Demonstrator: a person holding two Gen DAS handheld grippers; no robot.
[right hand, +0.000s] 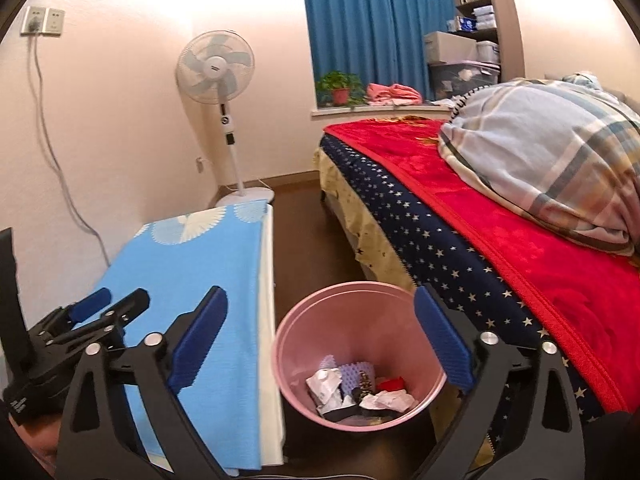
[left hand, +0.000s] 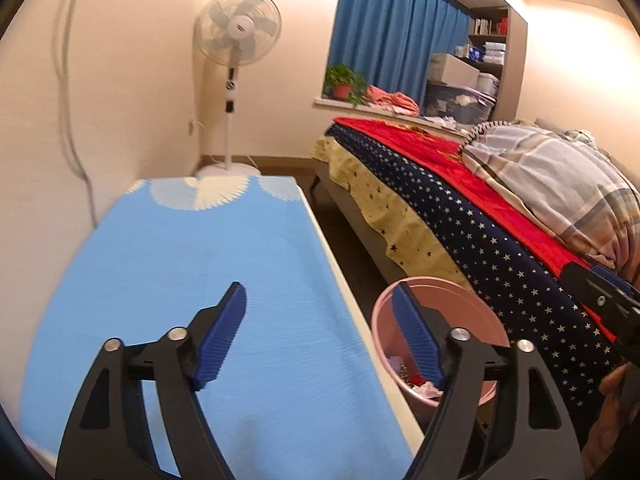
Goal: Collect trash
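The left gripper hangs over the table's blue cloth, jaws spread wide with nothing between them. Just to its right, past the table's white edge, stands the pink bin. The right gripper is poised above that bin, jaws equally wide and empty, and directly below them lies the trash (crumpled paper, a purple scrap, something red). Right of both runs the bed.
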